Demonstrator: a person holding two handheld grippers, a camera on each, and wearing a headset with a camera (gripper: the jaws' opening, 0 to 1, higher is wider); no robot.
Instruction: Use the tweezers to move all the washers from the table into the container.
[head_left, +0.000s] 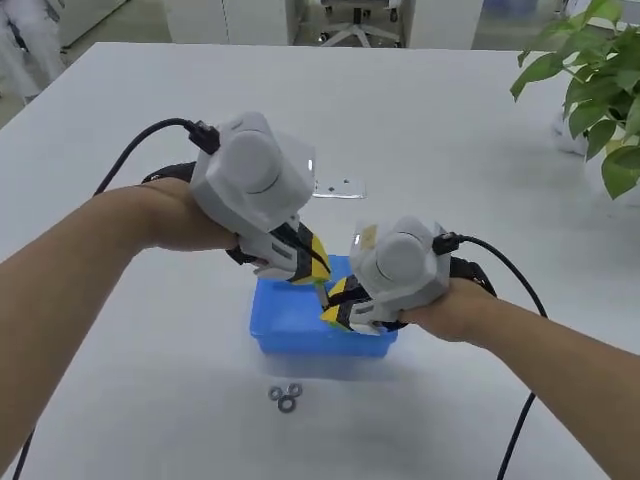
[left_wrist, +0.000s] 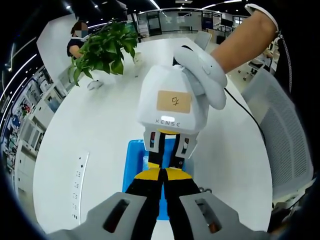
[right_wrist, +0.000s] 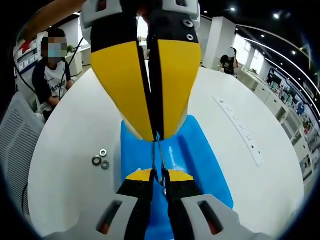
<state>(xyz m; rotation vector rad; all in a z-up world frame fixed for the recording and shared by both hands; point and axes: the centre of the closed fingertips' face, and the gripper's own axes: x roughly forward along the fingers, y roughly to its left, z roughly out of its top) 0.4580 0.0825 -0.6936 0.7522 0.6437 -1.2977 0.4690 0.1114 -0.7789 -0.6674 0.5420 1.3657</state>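
Holding my left hand-held gripper (head_left: 318, 268) and right hand-held gripper (head_left: 332, 305) tip to tip over the blue container (head_left: 290, 325), both clamped on thin tweezers (right_wrist: 158, 155). Three washers (head_left: 286, 396) lie on the white desk (head_left: 420, 130), at the container's 6 o'clock.

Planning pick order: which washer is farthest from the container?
The biggest washer, lowest of the three in the head view; the other two sit closer to the container.
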